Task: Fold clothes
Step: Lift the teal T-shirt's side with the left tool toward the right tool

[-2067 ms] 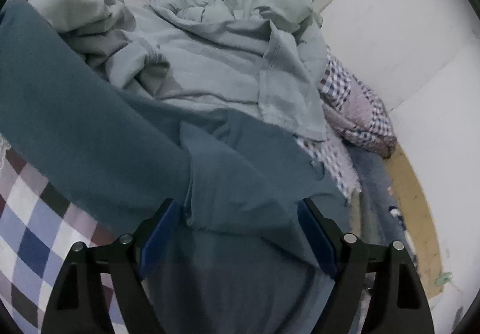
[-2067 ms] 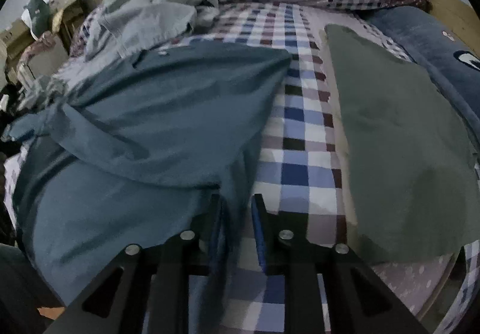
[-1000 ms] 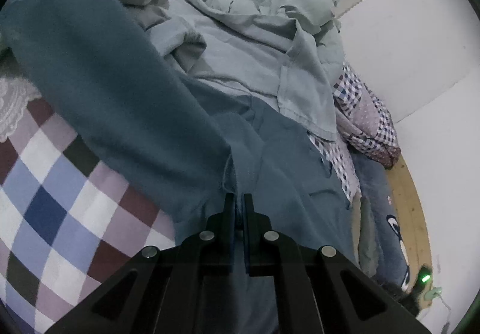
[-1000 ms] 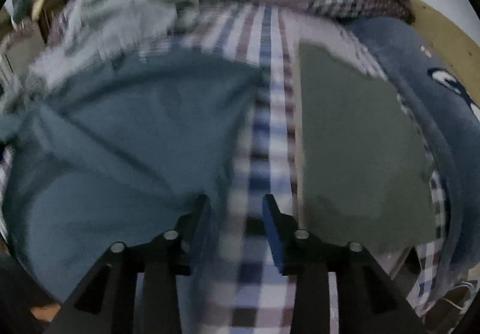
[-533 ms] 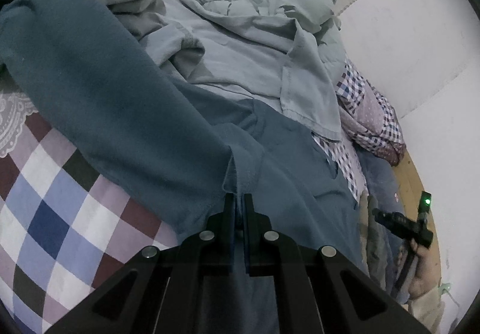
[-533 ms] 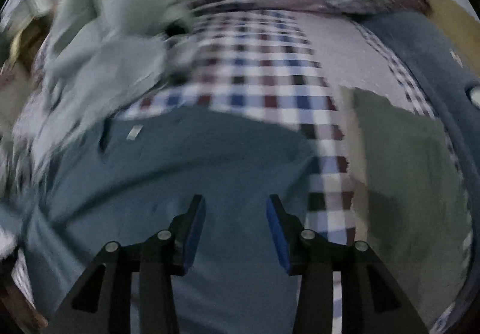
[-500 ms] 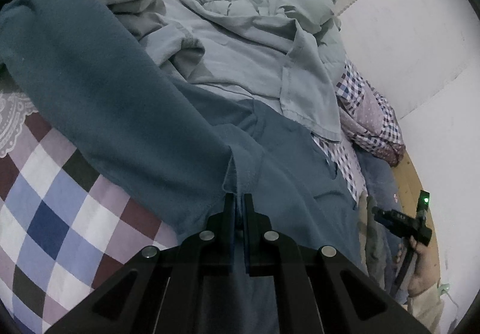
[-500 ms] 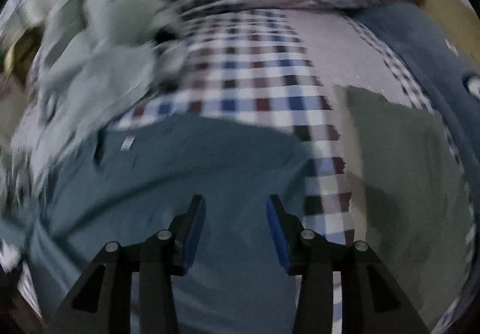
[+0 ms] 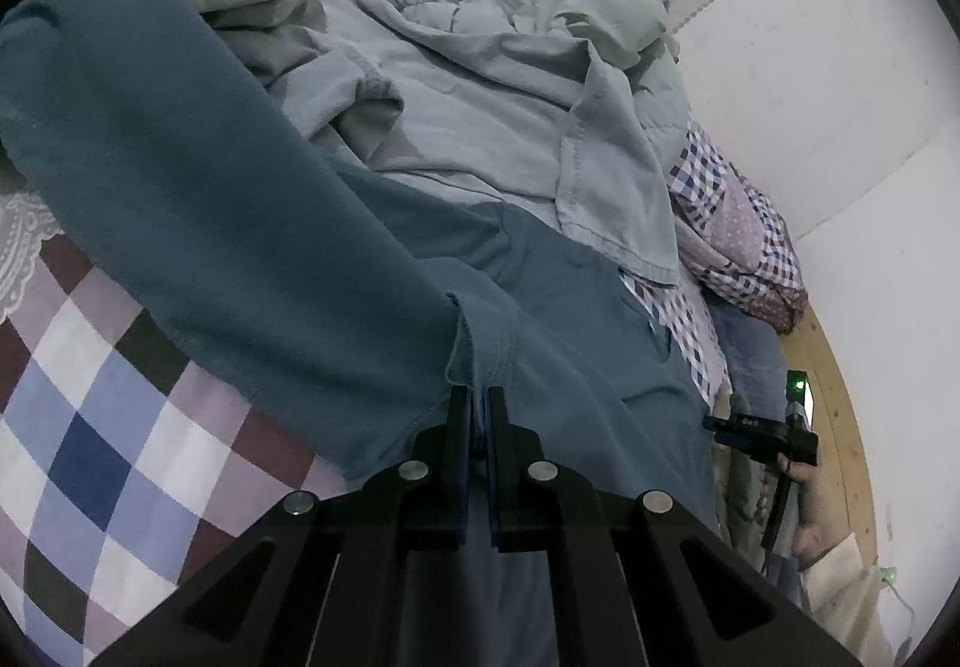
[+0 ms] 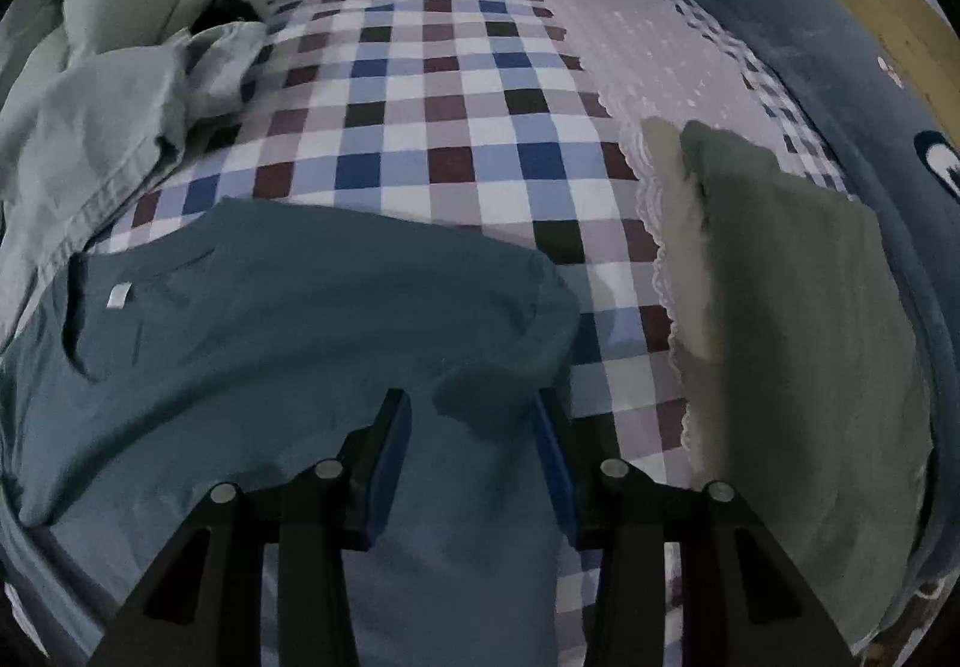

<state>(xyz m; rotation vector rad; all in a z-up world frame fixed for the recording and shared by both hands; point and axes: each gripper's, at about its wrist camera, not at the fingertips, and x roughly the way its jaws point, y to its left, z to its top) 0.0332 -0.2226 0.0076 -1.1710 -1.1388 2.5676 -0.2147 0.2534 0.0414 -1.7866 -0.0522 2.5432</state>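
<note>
Left gripper [image 9: 478, 415]: black frame, blue-padded fingers [image 9: 457, 445], 4 silver screws [image 9: 413, 469]. Right gripper [image 10: 474, 427]: identical build. Cream sleeve [image 9: 840, 589].

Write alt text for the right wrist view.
The right hand-held gripper hovers open over a teal cotton T-shirt spread on a checked bedsheet. A folded olive-green garment lies to its right, and crumpled pale green clothes to its left.

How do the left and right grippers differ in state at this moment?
The left gripper is shut, its jaws pinching a fold of the teal shirt; the right gripper is open, jaws wide apart, holding nothing. The left lifts a bunched edge, while the right hangs over a flat part of the same shirt. Both have blue pads and point across the checked bedsheet.
</note>
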